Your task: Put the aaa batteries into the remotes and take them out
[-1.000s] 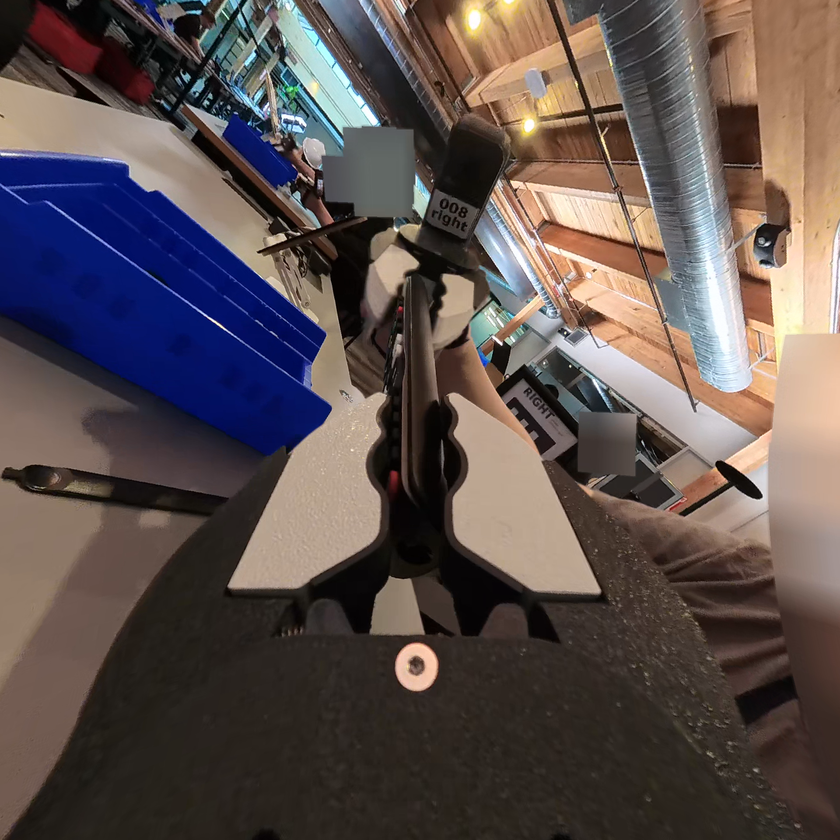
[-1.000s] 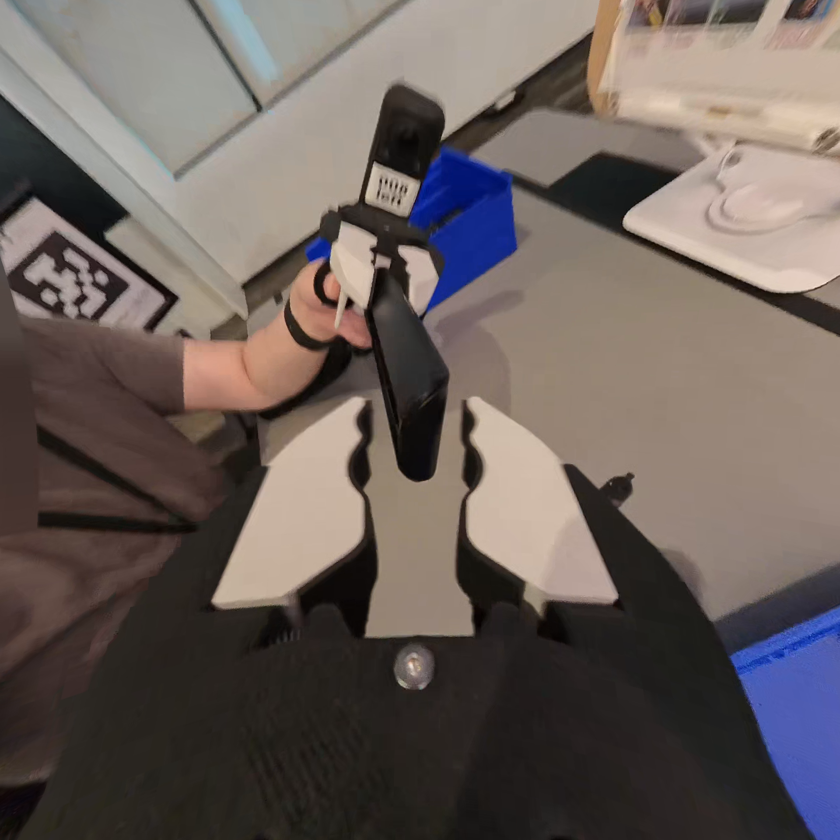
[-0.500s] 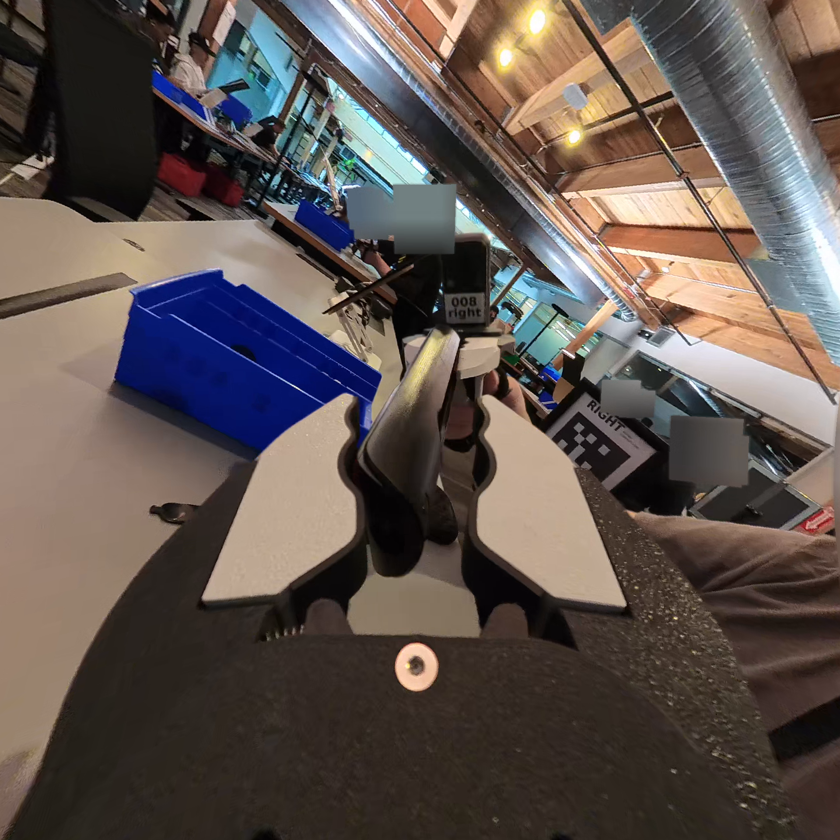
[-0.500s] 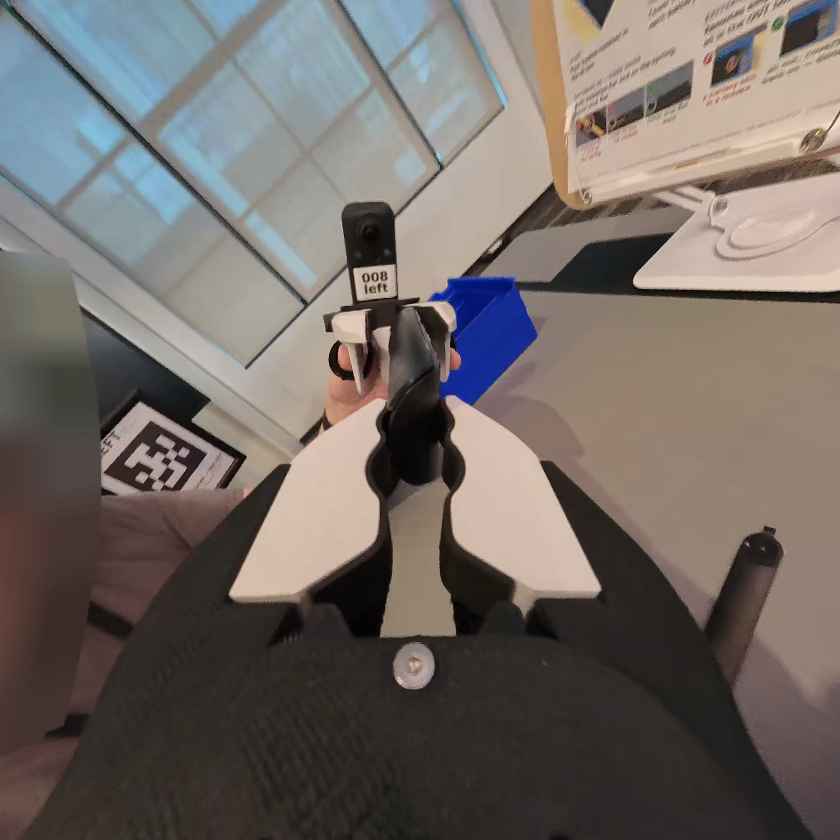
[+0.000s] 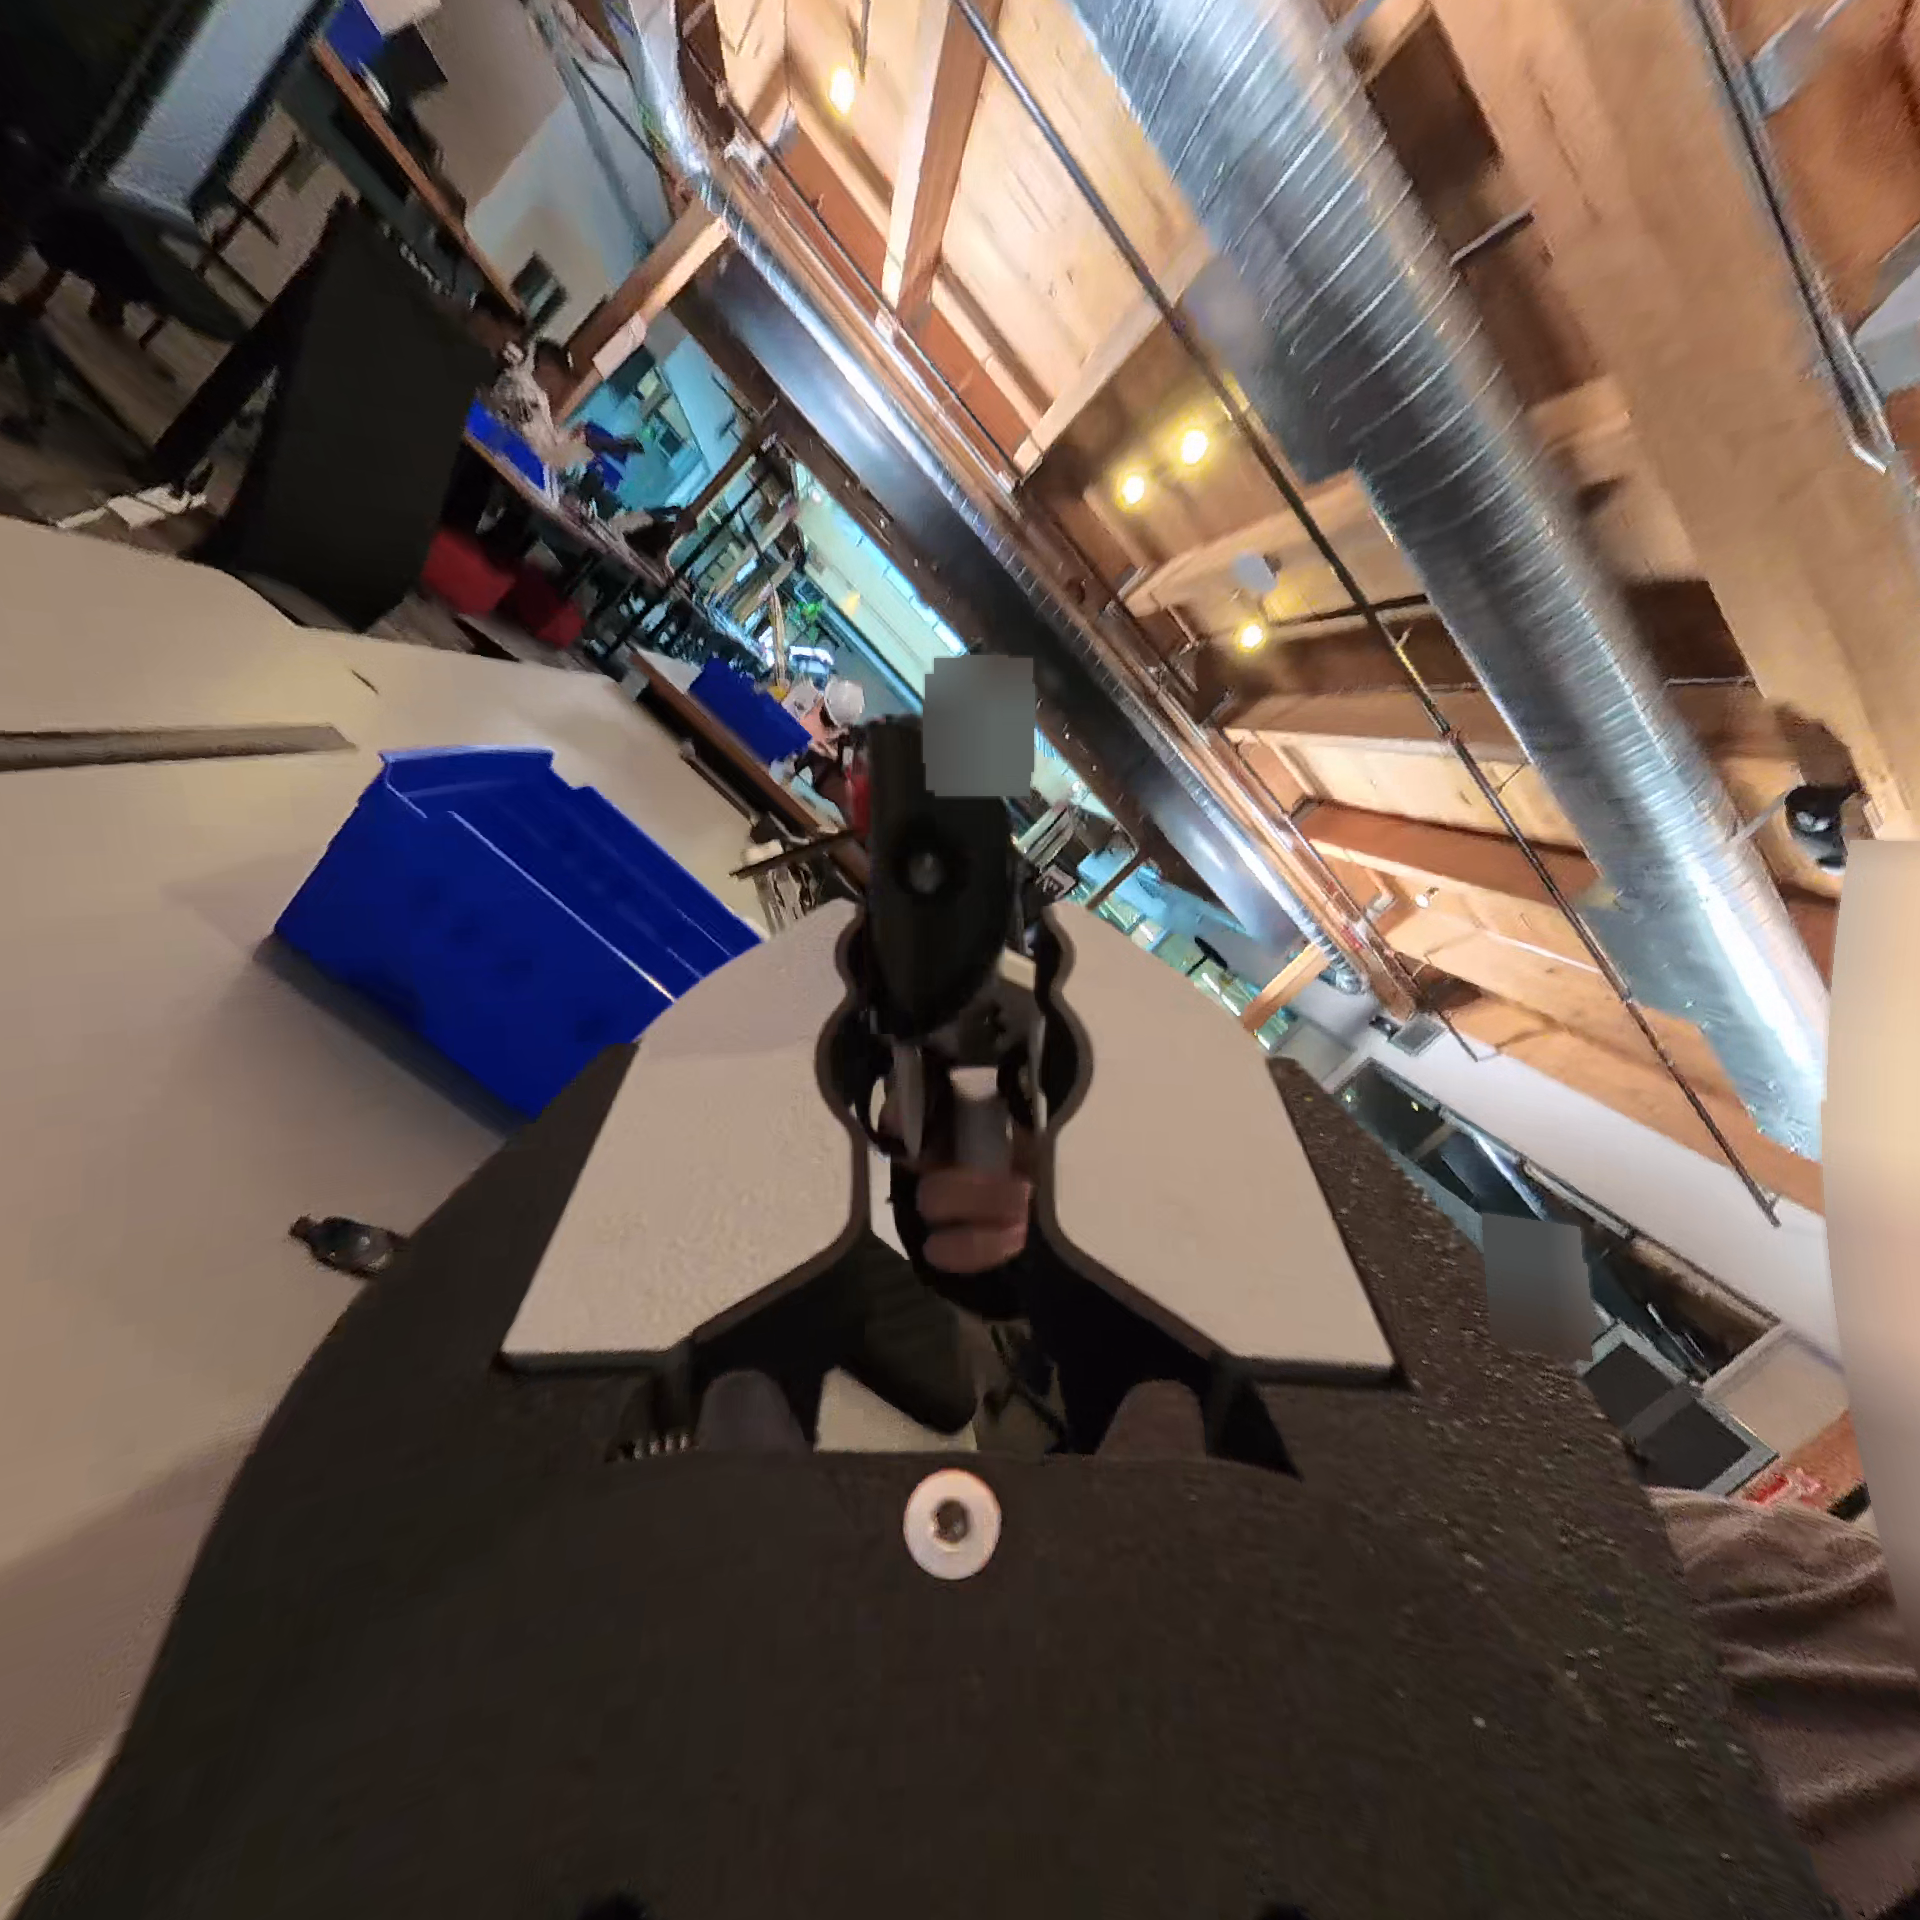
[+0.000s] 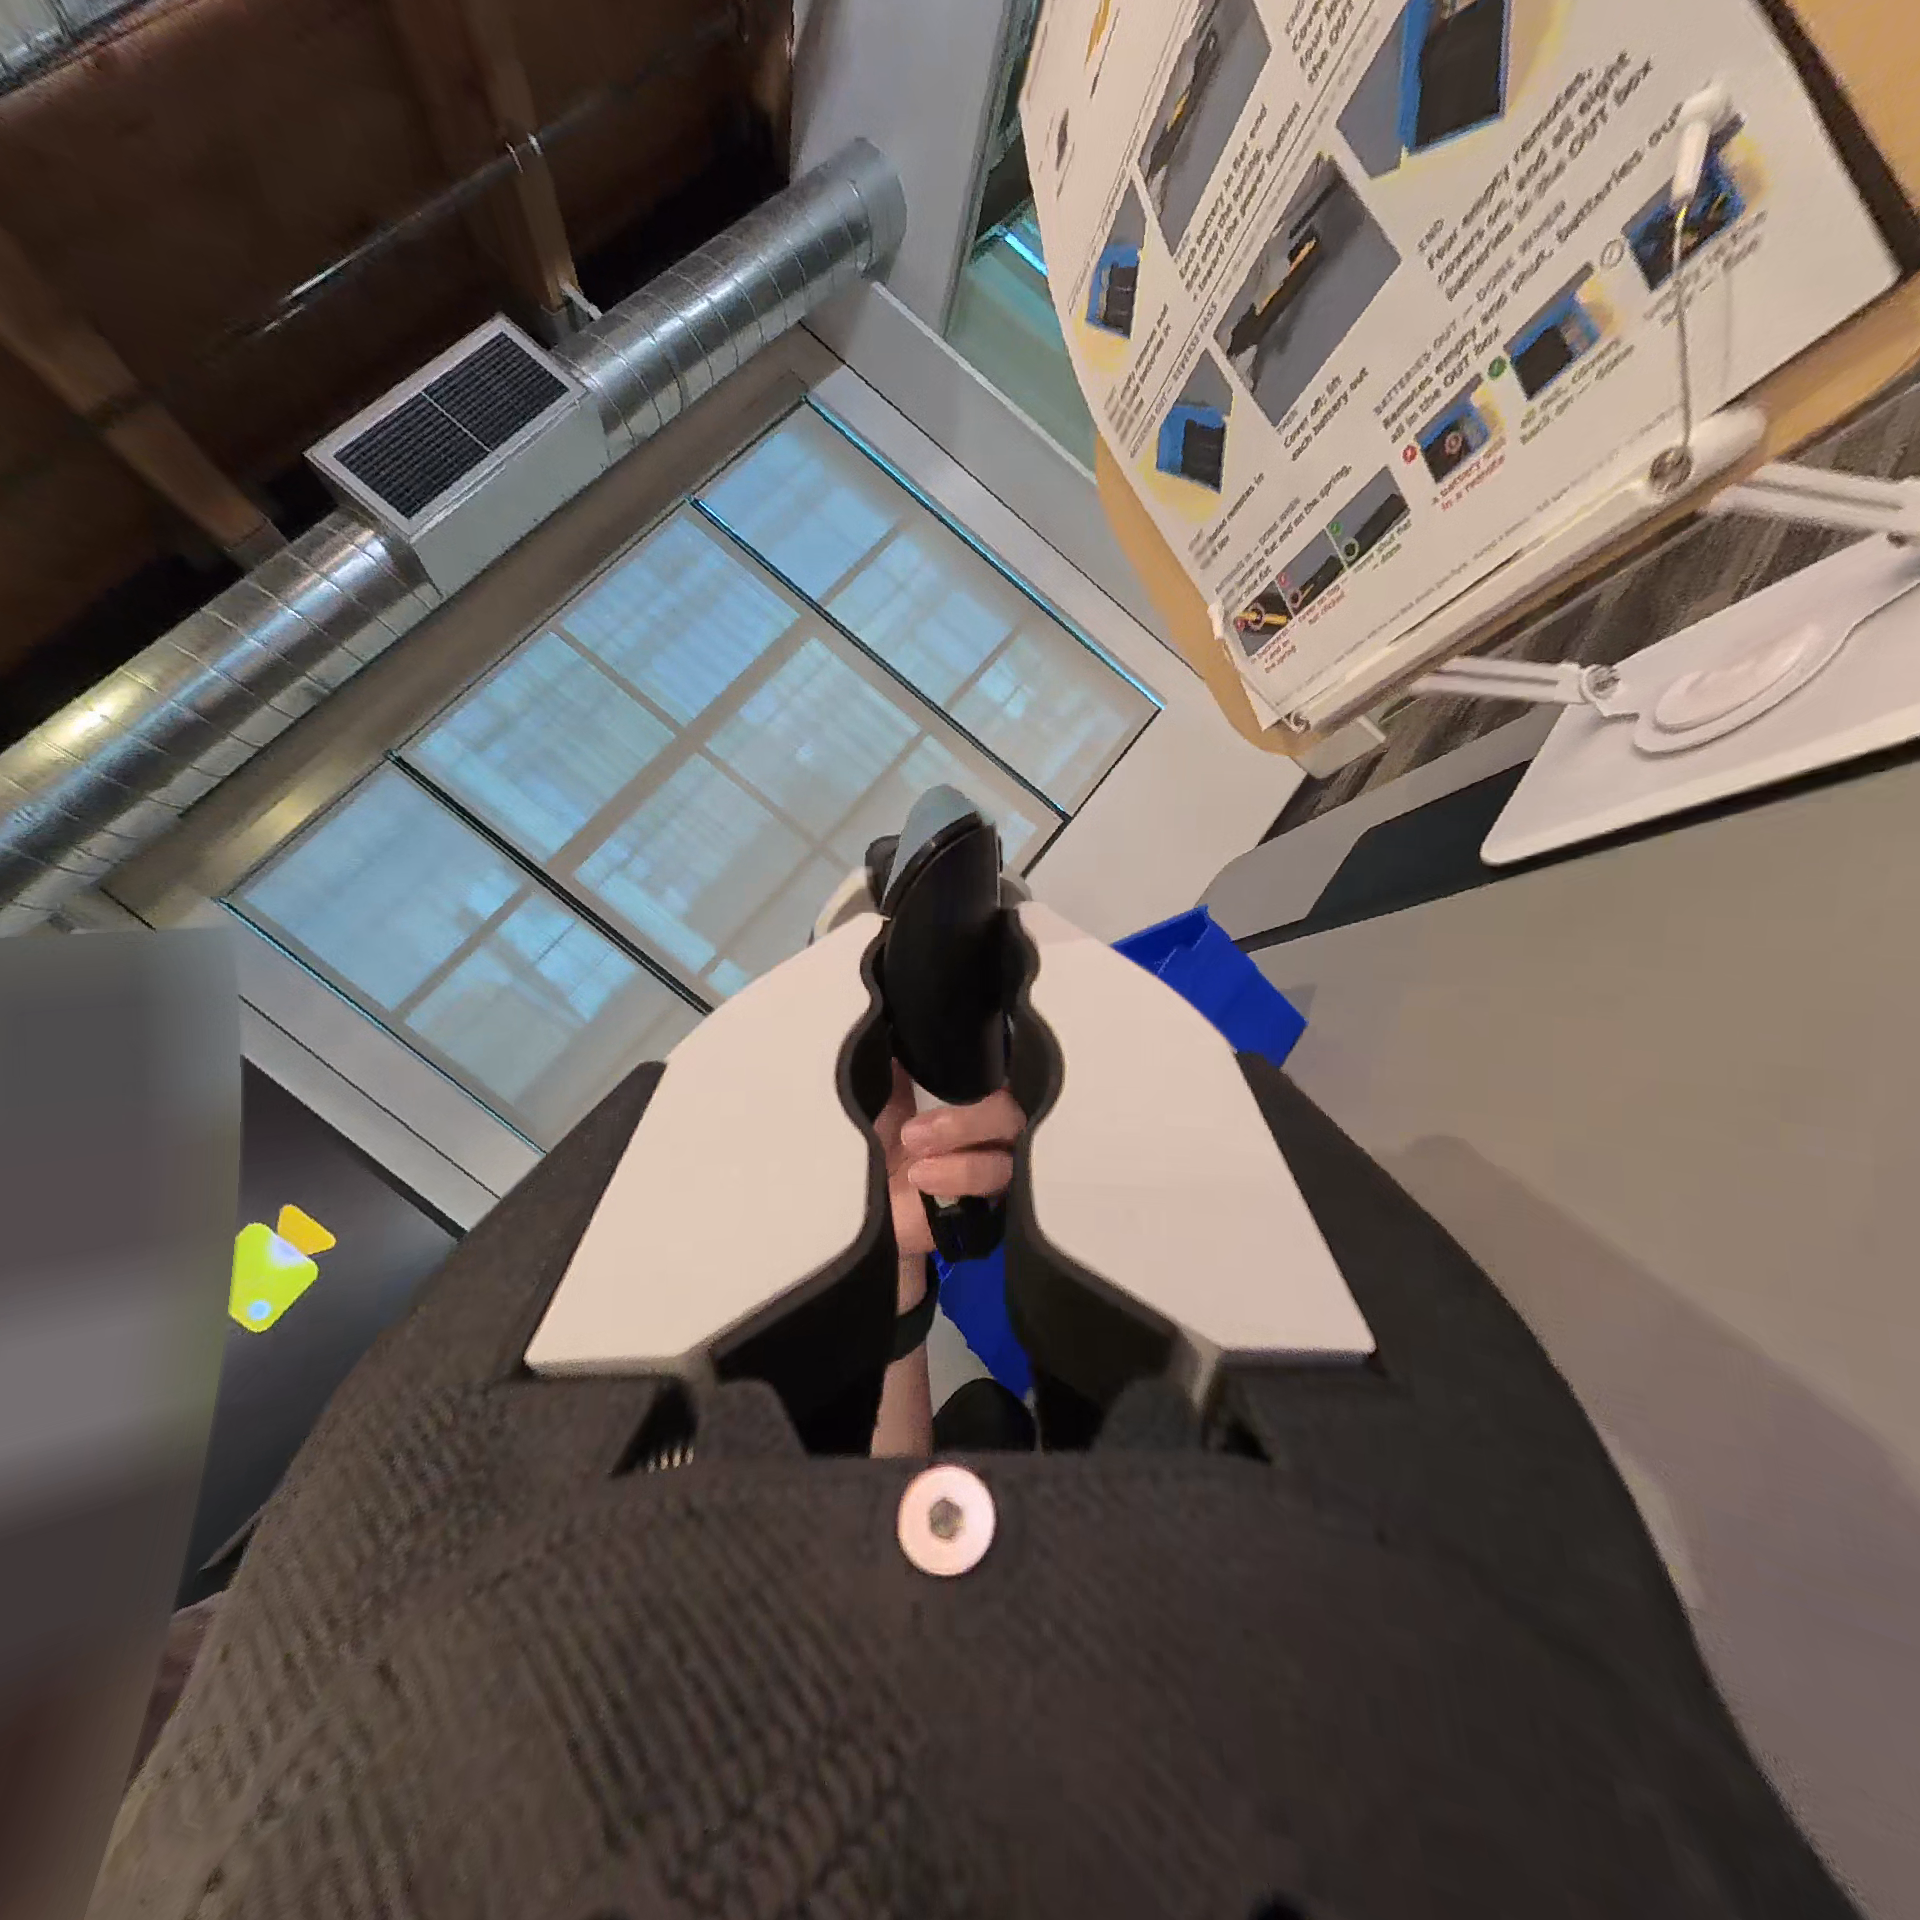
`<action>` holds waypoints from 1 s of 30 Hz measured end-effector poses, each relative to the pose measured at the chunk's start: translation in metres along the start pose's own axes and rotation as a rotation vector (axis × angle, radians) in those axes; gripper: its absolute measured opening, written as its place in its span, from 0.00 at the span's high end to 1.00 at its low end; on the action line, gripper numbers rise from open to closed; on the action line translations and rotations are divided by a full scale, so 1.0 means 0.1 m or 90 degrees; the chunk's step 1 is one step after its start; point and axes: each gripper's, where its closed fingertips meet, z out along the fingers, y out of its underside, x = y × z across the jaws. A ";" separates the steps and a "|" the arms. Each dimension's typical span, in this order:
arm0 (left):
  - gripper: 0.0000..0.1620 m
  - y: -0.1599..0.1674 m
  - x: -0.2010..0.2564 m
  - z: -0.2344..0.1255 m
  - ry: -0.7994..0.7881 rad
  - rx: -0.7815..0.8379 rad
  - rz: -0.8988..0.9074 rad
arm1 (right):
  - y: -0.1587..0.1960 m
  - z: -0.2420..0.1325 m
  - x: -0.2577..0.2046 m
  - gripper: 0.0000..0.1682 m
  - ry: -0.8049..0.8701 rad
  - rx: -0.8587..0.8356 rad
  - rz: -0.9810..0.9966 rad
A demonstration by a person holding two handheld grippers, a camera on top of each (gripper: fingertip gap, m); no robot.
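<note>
Jaws on both grippers are clenched around the same black remote, one at each end, and the remote hangs in the air well above the counter. From the left wrist view, the left gripper (image 5: 945, 997) pinches the remote (image 5: 935, 914) between its white fingers (image 5: 717, 1132), with the remote's dark rounded end sticking up past the fingertips. From the right wrist view, the right gripper (image 6: 951, 987) clamps the remote (image 6: 945, 987) the same way, its smooth black back facing the camera and its tip rising just beyond the fingertips.

Largest in the scene is the grey counter (image 5: 135, 1018), which fills the left side of the left wrist view and the right side of the right wrist view (image 6: 1558, 1091). A blue bin (image 5: 488, 914) sits on it, well apart from the held remote; the right wrist view shows a blue bin (image 6: 1216, 987) partly hidden behind the right finger. An instruction board (image 6: 1455, 312) on a white stand leans over the far edge of the counter. Below the remote, a person's hand (image 6: 951, 1153) grips the handle of the left gripper. Smallest, a dark little piece (image 5: 348, 1242) lies flat on the counter beside the left gripper's body; what it is cannot be told. No batteries can be made out.
</note>
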 end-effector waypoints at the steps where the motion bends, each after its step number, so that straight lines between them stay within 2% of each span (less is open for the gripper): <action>1: 0.85 -0.04 -0.01 -0.03 -0.001 0.011 0.006 | 0.07 0.03 0.00 0.89 -0.006 -0.007 0.009; 6: 0.86 -0.08 0.11 -0.11 0.009 -0.015 0.042 | 0.38 0.07 -0.01 0.88 -0.029 -0.075 0.006; 7: 0.86 -0.07 0.15 -0.11 0.016 -0.027 0.043 | 0.40 0.06 -0.01 0.86 -0.027 -0.085 -0.004; 9: 0.86 -0.04 0.21 -0.11 0.024 -0.048 0.028 | 0.47 0.02 0.01 0.70 -0.008 -0.142 -0.032; 14: 0.85 0.11 0.22 -0.11 0.040 -0.121 -0.015 | 0.54 -0.07 -0.04 0.63 0.016 -0.326 -0.123; 16: 0.85 0.15 0.22 -0.11 0.046 -0.133 -0.027 | 0.57 -0.11 -0.08 0.61 0.009 -0.397 -0.113; 21: 0.85 0.43 0.20 -0.05 0.050 -0.230 -0.027 | 0.48 0.04 -0.10 0.66 -0.026 -0.436 -0.105; 24: 0.85 0.60 0.16 -0.04 0.053 -0.287 -0.035 | 0.64 0.15 -0.17 0.69 -0.071 -0.506 -0.068; 26: 0.85 0.64 0.13 -0.02 0.049 -0.297 -0.037 | 0.75 0.19 -0.11 0.70 -0.063 -0.552 -0.064; 30: 0.85 0.74 0.09 -0.03 0.048 -0.333 -0.037 | 0.90 0.22 -0.04 0.80 -0.079 -0.591 -0.029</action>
